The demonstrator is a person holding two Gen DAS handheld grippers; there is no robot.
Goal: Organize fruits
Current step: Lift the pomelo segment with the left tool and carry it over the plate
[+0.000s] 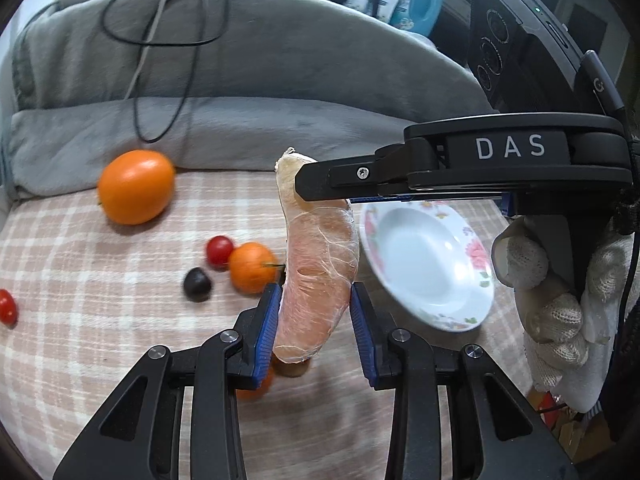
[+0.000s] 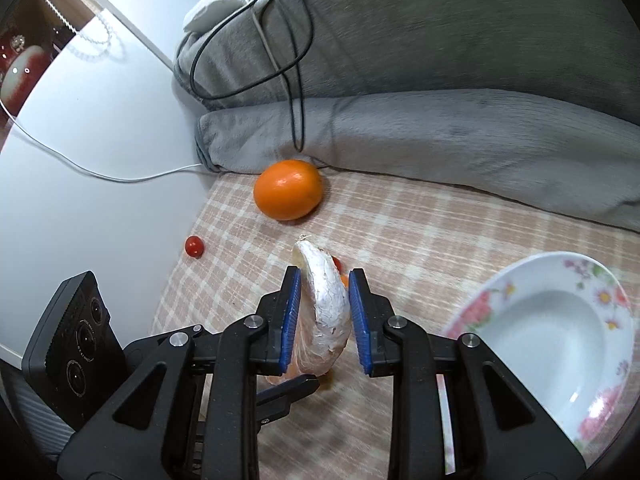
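Grey blanket (image 1: pixel 248 80) behind the checked cloth (image 1: pixel 80 280); black cable (image 1: pixel 160 40) draped over it; blue bottle (image 1: pixel 424 0) beyond.

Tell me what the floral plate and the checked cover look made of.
Floral plate: likely glazed ceramic or melamine; glossy white surface with printed flowers leaves it open. Checked cover: woven fabric, matte, soft-looking, with a pink-and-cream plaid weave.

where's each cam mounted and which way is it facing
Left wrist: on the left gripper, angled down at its pomelo segment, the plate and the checked cloth; the right gripper and a gloved hand show.
Right wrist: on the right gripper, angled down; the left gripper shows lower left.
Shared: segment, plate, big orange.
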